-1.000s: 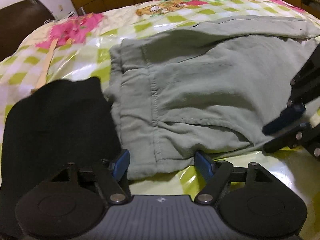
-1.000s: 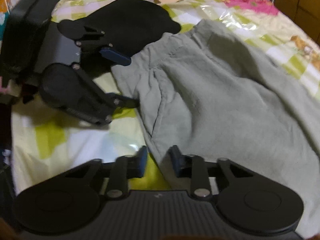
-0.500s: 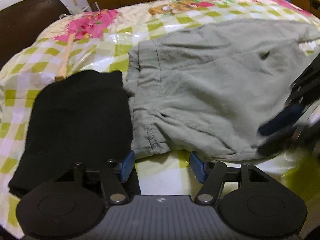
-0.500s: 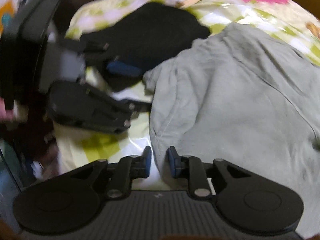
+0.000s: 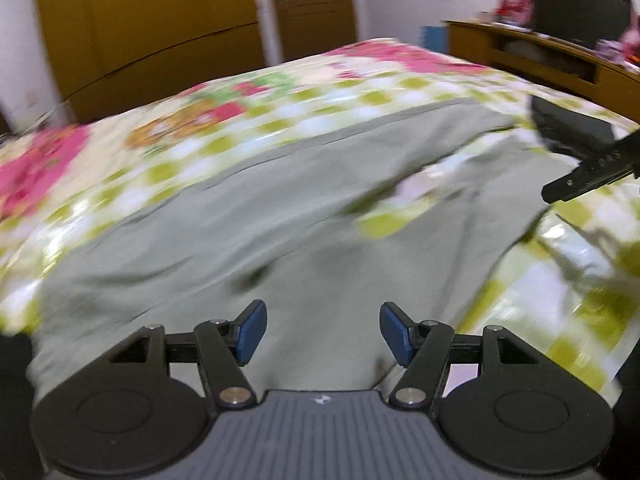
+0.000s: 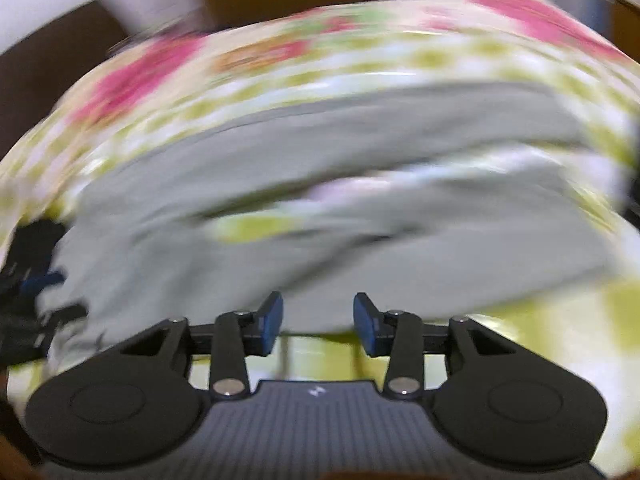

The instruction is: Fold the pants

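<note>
Grey-green pants (image 5: 280,216) lie spread on the flowered, green-checked bedspread (image 5: 280,92), legs running toward the right. They also fill the blurred right wrist view (image 6: 320,208). My left gripper (image 5: 320,334) is open and empty, just above the near edge of the pants. My right gripper (image 6: 318,322) is open and empty at the near hem of the pants. The right gripper also shows at the right edge of the left wrist view (image 5: 580,148). The left gripper shows blurred at the left edge of the right wrist view (image 6: 36,296).
A black folded garment (image 5: 12,356) lies at the far left. Wooden wardrobe doors (image 5: 160,28) stand behind the bed. A wooden desk (image 5: 540,60) with a dark monitor stands at the back right.
Both cameras swung right along the pants and lifted, with strong motion blur. The right gripper, nearly shut before, has opened. The black garment slid out of the left view.
</note>
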A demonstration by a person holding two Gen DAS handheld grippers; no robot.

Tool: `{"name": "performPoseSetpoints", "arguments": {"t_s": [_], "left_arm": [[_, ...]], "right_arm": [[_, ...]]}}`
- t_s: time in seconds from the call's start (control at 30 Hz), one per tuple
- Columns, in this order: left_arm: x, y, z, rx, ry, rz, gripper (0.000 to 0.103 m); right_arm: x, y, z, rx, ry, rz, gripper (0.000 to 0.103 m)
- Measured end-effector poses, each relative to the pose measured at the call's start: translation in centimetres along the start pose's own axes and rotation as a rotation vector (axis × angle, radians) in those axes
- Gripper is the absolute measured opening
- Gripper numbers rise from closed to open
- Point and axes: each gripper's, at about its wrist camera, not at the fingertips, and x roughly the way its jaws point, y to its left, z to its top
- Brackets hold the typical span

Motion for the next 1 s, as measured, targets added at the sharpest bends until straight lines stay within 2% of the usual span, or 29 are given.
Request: {"name": "performPoseSetpoints", "arguments": {"t_s": [0.1,0.17,0.3,0.4,0.47,0.5,0.57,0.67,0.8,0.9,1.0], "left_arm": [[2.4,-3.3,2.1,0.047,0.006,-0.062,0.075],[3.7,-5.0,3.3,0.079,0.015,-0.086,0.075],[5.4,-7.4,4.6,0.111,0.041,-0.116,0.076],[6.2,-8.7,5.1,0.124,0.060,-0.121,0.076],[6.5,-9.4,5.4,0.132,0.069,-0.121,0.076],[6.4,-9.7,5.4,0.135,0.071,-0.121,0.076],[6.3,-10.2,5.7,0.138,0.070,-0.127,0.077],[6.2,-10.9,6.1,0.138,0.064,-0.148,0.080],[6.7,-12.3,6.4,0.149,0.057,-0.169,0.081],[7.2,-12.7,6.3,0.147,0.065,-0.180,0.082],[6.7,-11.9,5.9,0.143,0.062,-0.171,0.082]], "right_arm": [[-0.1,-5.5,-0.2,0.153,-0.022,-0.077,0.044],[0.4,-8.4,0.0,0.249,-0.028,-0.086,0.044],[1.5,-12.2,0.7,0.435,-0.100,-0.021,0.046],[2.9,-14.0,1.2,0.519,-0.157,0.004,0.048],[3.0,-15.1,1.0,0.541,-0.176,0.026,0.045],[3.0,-15.5,1.0,0.546,-0.177,0.043,0.028],[2.5,-16.2,0.9,0.568,-0.182,0.089,0.004],[-0.1,-17.8,0.4,0.592,-0.236,0.117,0.004],[-3.4,-19.9,-0.1,0.582,-0.290,0.058,0.004],[-4.6,-20.8,-1.1,0.561,-0.221,-0.011,0.009],[-5.8,-20.4,-2.1,0.508,-0.201,-0.095,0.011]]}}
